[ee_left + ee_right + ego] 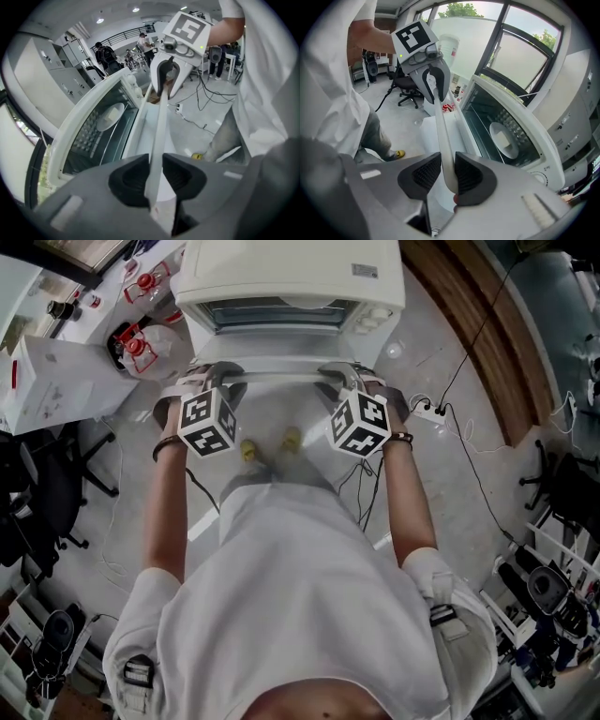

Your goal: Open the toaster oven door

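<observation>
1. One oven (291, 273); its one door (281, 351) stood swung down in front of it, with one handle (281, 377) along the outer edge.
2. Two grippers, left (218, 373) and right (343, 373), each clenched on the handle, one toward each end.
3. Grey floor (450, 521) below the oven, cables (469, 456) to its right, windows (525, 51) behind it.

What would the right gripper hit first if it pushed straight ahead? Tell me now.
The oven door handle: it already sits between the jaws of the right gripper, clamped by them. What lies past it is hard to judge from here.
</observation>
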`<action>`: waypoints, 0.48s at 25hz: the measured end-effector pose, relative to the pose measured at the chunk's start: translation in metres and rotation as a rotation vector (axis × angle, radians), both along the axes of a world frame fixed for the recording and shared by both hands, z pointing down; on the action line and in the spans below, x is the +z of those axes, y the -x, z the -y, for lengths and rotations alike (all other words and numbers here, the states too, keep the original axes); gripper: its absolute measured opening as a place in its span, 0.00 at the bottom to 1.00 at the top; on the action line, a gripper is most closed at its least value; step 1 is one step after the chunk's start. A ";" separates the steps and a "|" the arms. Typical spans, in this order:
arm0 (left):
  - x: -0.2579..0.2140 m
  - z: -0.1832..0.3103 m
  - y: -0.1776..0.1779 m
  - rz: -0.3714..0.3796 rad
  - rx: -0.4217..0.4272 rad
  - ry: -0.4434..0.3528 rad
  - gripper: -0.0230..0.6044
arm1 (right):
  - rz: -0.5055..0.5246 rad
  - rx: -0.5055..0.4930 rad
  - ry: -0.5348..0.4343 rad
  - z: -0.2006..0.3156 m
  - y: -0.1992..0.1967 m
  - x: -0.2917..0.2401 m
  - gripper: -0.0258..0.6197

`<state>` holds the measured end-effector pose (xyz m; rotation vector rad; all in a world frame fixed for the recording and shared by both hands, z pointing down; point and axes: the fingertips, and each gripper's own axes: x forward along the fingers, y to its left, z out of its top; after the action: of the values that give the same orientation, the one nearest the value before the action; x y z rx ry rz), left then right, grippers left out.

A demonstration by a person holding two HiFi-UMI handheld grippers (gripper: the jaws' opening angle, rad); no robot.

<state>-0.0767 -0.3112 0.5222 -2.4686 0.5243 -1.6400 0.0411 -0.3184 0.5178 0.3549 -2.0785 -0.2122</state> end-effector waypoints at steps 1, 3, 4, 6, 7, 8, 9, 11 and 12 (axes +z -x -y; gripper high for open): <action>0.001 -0.001 0.000 -0.004 -0.006 -0.004 0.18 | 0.005 -0.001 -0.015 -0.001 0.001 0.001 0.18; 0.004 -0.003 0.001 -0.012 -0.014 -0.015 0.18 | 0.015 -0.002 -0.049 -0.003 0.001 0.005 0.18; 0.006 -0.005 0.000 -0.016 -0.016 -0.024 0.18 | 0.014 0.001 -0.060 -0.005 0.001 0.008 0.18; 0.011 -0.011 0.000 -0.024 -0.020 -0.046 0.18 | 0.002 0.012 -0.071 -0.010 0.001 0.013 0.18; 0.013 -0.013 0.000 -0.025 -0.022 -0.057 0.18 | -0.003 0.018 -0.079 -0.013 0.001 0.016 0.18; 0.016 -0.016 0.001 -0.025 -0.022 -0.068 0.18 | -0.005 0.021 -0.091 -0.016 0.002 0.019 0.18; 0.018 -0.018 0.001 -0.025 -0.022 -0.080 0.18 | -0.005 0.022 -0.106 -0.017 0.002 0.021 0.18; 0.023 -0.021 0.002 -0.026 -0.022 -0.105 0.18 | -0.003 0.020 -0.132 -0.021 0.003 0.027 0.18; 0.026 -0.023 0.002 -0.026 -0.022 -0.116 0.18 | -0.002 0.021 -0.142 -0.023 0.003 0.030 0.18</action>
<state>-0.0790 -0.2883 0.5479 -2.4117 0.6334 -1.5406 0.0380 -0.2955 0.5480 0.4616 -2.0618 -0.3490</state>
